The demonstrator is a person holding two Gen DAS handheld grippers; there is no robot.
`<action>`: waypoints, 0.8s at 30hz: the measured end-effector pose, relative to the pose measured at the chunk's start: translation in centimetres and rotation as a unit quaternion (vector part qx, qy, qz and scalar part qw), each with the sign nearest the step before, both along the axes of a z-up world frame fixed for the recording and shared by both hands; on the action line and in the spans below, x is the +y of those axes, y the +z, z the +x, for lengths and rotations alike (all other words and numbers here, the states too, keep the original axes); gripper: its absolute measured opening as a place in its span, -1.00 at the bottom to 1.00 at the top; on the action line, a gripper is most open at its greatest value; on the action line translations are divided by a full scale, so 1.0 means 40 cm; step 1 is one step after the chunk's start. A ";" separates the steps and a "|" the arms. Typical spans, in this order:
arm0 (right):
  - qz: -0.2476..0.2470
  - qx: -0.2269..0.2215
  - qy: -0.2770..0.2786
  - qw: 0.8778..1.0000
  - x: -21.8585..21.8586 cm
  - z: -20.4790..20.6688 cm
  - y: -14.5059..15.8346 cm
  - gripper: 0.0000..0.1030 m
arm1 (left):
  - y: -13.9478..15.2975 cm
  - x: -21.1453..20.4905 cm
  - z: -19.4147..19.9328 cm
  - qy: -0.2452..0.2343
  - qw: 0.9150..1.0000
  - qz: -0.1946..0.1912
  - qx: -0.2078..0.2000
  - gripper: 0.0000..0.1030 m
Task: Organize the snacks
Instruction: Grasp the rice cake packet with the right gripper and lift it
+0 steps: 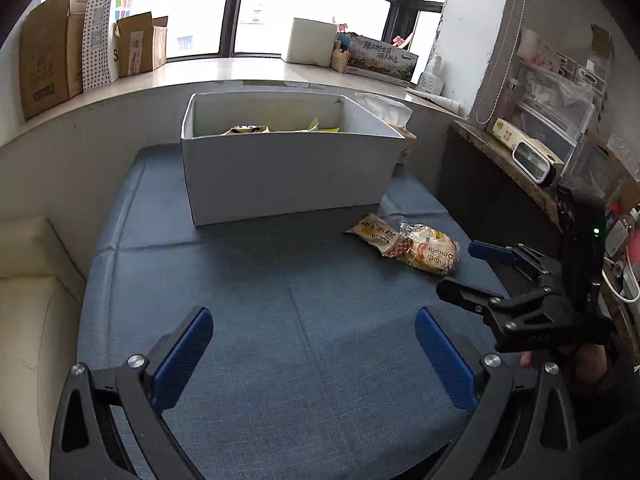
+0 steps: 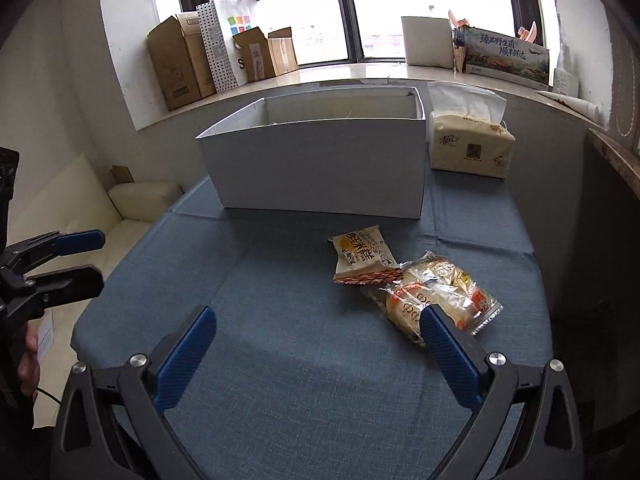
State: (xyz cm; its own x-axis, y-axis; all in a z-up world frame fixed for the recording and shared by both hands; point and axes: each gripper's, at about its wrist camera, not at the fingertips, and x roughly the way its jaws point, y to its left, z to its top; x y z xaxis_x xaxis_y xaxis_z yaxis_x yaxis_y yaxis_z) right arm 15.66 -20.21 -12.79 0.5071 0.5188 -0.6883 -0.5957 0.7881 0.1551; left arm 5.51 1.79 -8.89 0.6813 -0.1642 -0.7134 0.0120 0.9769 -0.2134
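- two snack packets lie on the blue cloth of the table, in front of the white box and toward its right end.
- the cream packet is flat, printed with dark characters and an orange crimped edge; it lies nearer the box.
- the clear packet shows pale round pieces with orange print through its crinkled film; one corner touches or overlaps the cream packet.
- the white box is open on top; from the left wrist view some yellow packets show inside it, low against the walls.
- a tissue pack stands just beside the box's right wall.
- the left gripper hovers over bare cloth, its blue fingers spread wide, released and holding nothing.
- the right gripper is likewise spread wide and empty; its right finger sits in front of the clear packet's near end, and i cannot tell whether it touches the film.
- a hand grips the left gripper's handle at the edge of the right wrist view.
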 end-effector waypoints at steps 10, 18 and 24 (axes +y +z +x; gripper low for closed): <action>-0.067 0.014 0.005 0.998 0.112 0.212 -0.069 1.00 | 0.001 0.019 -0.010 0.006 1.000 -0.014 0.000 1.00; -0.106 0.044 0.010 0.993 0.157 0.267 -0.137 0.53 | -0.002 0.028 -0.013 0.011 1.000 -0.014 0.000 1.00; -0.130 0.043 0.004 0.991 0.165 0.257 -0.137 0.06 | -0.008 0.029 -0.014 0.012 1.000 -0.013 0.003 1.00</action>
